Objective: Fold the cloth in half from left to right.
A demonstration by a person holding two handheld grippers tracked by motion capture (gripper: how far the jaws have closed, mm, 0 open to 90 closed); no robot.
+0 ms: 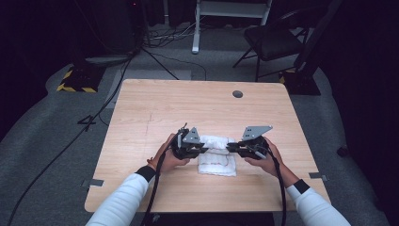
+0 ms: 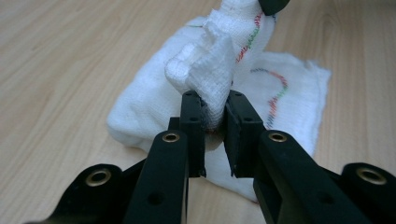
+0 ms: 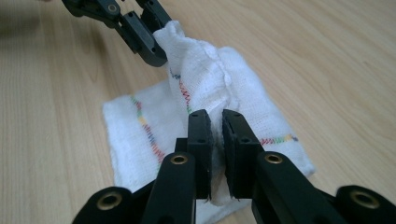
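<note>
High view: the person's forearms enter from the near table edge. Left gripper and right gripper face each other just above a white cloth lying on the wooden table, nearer the front edge. Left gripper view: jaws pinch a bunched cloth corner. Right gripper view: jaws clamp the opposite bunched edge; multicoloured stitching runs across the cloth. Beyond the table stands a folding chair.
</note>
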